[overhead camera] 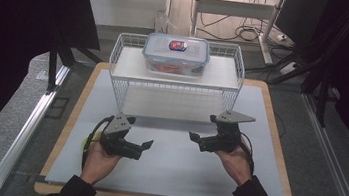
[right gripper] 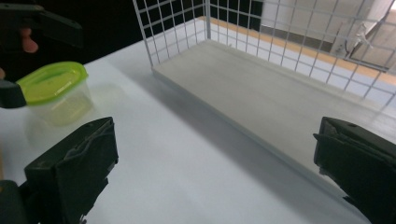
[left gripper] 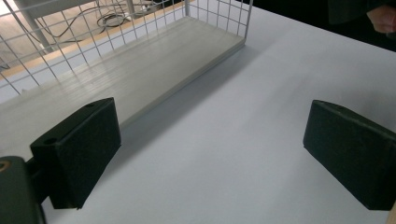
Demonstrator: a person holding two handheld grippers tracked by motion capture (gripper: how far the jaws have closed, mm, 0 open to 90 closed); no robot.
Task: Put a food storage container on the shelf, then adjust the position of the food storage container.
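Note:
A white wire rack (overhead camera: 175,78) stands at the back of the white mat, and a clear box with a blue lid (overhead camera: 176,54) sits on its top shelf. My left gripper (overhead camera: 140,136) hovers low over the mat in front of the rack's left end, jaws open and empty. My right gripper (overhead camera: 203,127) is near the rack's right front, also open and empty. In the left gripper view the left gripper (left gripper: 215,149) spans bare mat beside the lower shelf (left gripper: 140,74). In the right gripper view the right gripper (right gripper: 215,163) faces the lower shelf (right gripper: 261,88). A small clear tub with a green lid (right gripper: 56,93) sits by the left hand.
The white mat (overhead camera: 174,163) lies on a wooden board (overhead camera: 64,140) with a raised edge. The green-lidded tub (overhead camera: 85,143) peeks out at the left hand's outer side. Metal rails run along both sides, and dark curtains and cables lie behind the rack.

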